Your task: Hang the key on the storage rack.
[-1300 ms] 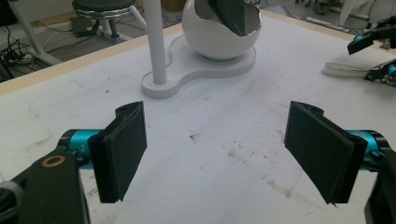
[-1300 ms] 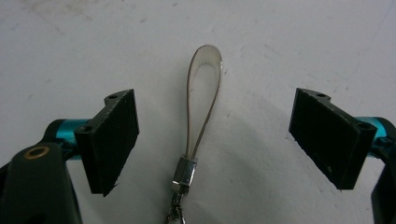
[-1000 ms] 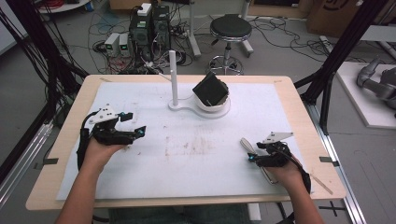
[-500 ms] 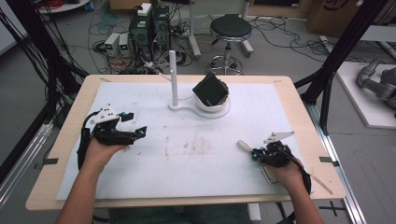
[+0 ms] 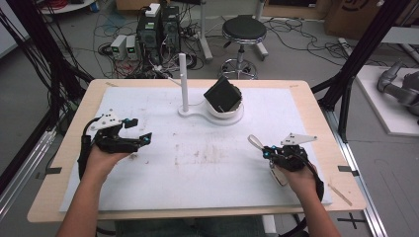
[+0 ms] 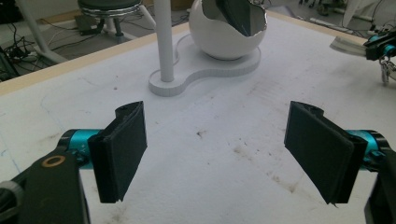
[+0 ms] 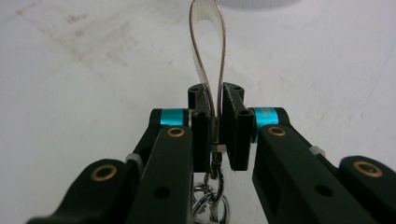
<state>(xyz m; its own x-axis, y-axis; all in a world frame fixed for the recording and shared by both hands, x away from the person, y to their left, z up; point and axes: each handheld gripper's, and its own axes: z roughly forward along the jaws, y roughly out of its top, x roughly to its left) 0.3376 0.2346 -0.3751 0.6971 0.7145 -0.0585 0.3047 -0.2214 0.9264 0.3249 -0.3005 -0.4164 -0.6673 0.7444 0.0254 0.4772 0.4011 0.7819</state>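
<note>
Keychain [image 7: 208, 51] sits clamped between the closed jaws of the right gripper [image 5: 267, 152], at four o'clock on the table [image 5: 306, 98]. Left gripper [image 6: 224, 149] gapes empty at nine. Likely next: hooking its loop over the white post [image 5: 183, 79], which demands careful alignment.
</note>
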